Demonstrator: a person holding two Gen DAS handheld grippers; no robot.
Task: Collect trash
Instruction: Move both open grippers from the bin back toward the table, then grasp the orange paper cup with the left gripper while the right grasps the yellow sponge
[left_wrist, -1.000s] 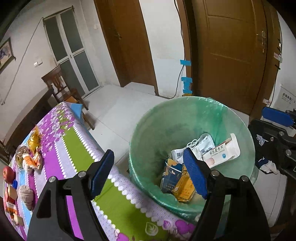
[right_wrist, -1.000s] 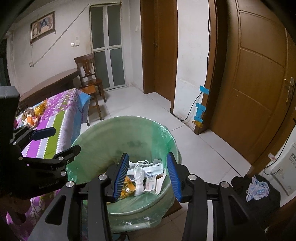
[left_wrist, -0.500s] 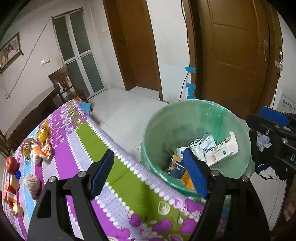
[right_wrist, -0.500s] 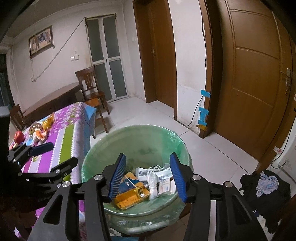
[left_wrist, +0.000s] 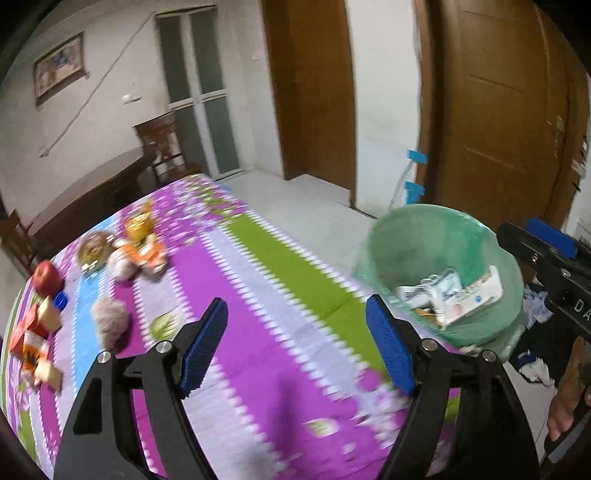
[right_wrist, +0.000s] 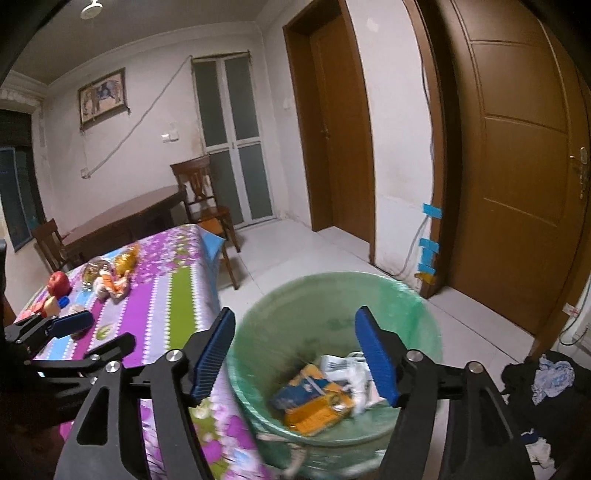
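A green-lined trash bin (right_wrist: 332, 314) stands on the floor beside the table and holds boxes and wrappers (right_wrist: 314, 398); it also shows in the left wrist view (left_wrist: 424, 240). My left gripper (left_wrist: 295, 350) is open and empty above the flowered tablecloth (left_wrist: 258, 295). My right gripper (right_wrist: 295, 362) is open and empty above the bin's rim. Trash lies at the table's far end: orange wrappers (left_wrist: 142, 243), a brownish ball (left_wrist: 109, 321), a green scrap (left_wrist: 162, 325) and small boxes (left_wrist: 33, 343). The left gripper also shows in the right wrist view (right_wrist: 74, 332).
A red apple (left_wrist: 46, 277) and a blue cap (left_wrist: 61, 300) lie among the items. A wooden chair (right_wrist: 207, 206) and dark table (right_wrist: 125, 218) stand behind. Brown doors (right_wrist: 524, 184) are on the right. Dark clothes (right_wrist: 546, 384) lie on the floor.
Both grippers have pulled back and swung left, away from the bin towards the table. The left view now looks over the tablecloth. Both stay open and empty.
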